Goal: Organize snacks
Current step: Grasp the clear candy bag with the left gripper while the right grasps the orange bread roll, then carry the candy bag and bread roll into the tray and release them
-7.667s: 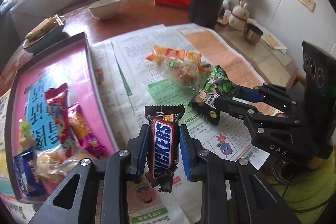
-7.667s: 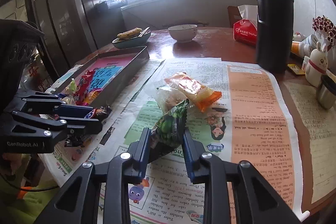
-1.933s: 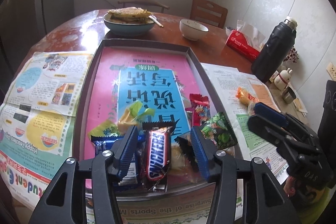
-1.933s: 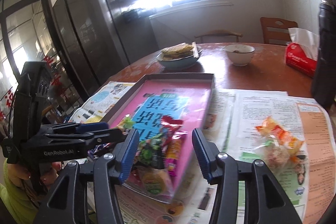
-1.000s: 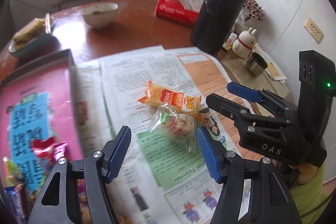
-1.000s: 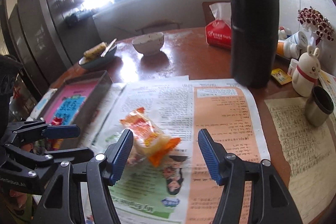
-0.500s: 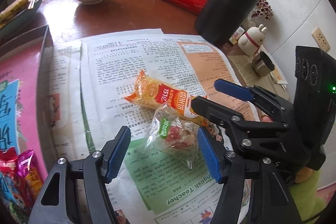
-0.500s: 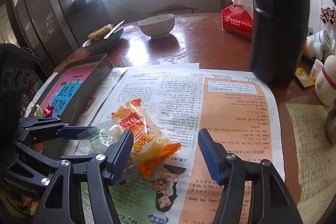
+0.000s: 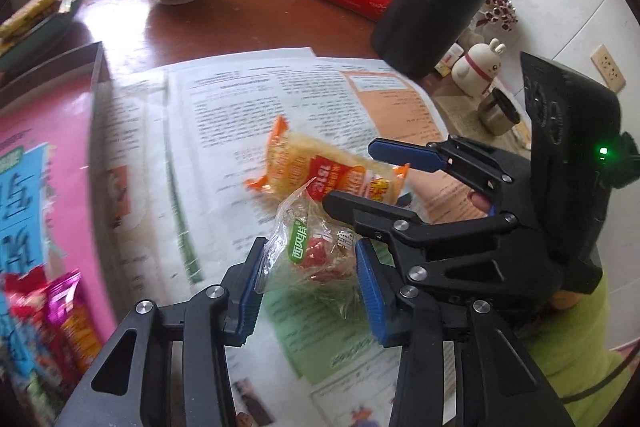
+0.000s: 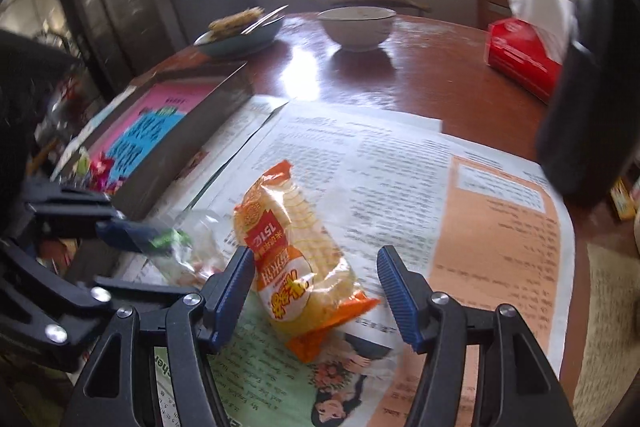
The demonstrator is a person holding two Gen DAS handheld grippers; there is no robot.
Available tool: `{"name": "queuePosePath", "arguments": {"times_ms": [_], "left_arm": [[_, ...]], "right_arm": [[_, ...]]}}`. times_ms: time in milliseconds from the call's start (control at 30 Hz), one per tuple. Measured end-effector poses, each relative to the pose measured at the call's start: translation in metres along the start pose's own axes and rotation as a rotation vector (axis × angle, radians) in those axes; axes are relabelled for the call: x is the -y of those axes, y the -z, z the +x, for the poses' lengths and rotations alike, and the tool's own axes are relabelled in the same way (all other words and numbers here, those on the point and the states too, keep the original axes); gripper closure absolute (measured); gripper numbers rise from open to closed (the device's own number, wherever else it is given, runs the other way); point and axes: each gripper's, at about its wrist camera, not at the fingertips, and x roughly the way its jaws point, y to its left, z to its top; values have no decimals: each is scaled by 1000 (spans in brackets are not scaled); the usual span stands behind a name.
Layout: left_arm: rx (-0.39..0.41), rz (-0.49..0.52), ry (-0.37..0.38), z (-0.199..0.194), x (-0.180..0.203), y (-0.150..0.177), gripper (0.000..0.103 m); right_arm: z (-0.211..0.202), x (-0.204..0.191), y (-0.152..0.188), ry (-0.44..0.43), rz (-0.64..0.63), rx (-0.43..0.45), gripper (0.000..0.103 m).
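Two spread-fingered grippers, left (image 9: 308, 275) around clear green-labelled packet (image 9: 316, 251), right (image 10: 316, 285) around orange "151g" packet (image 10: 296, 259).

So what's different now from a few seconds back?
Both grippers dropped their earlier snacks in the tray and moved right. The left gripper now straddles the clear snack bag, the right gripper the orange packet; both are open. Both snacks remain on the newspaper.

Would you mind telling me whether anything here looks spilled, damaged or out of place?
Nothing looks spilled or damaged. Two snacks lie outside the pink-lined tray: a clear crinkly packet and an orange-and-yellow packet overlapping on the newspaper.
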Motion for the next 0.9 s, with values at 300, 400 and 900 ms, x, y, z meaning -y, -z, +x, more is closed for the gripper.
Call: {"name": "queuePosePath", "arguments": {"times_ms": [300, 400, 900], "left_arm": [[80, -21, 19, -44, -13, 12, 58], [125, -31, 26, -64, -18, 14, 58], [329, -203, -122, -165, -110, 56, 58]], "right_arm": [[7, -24, 1, 55, -64, -10, 81], [-4, -25, 0, 42, -8, 32, 81], [-36, -134, -34, -198, 20, 179, 81]]}}
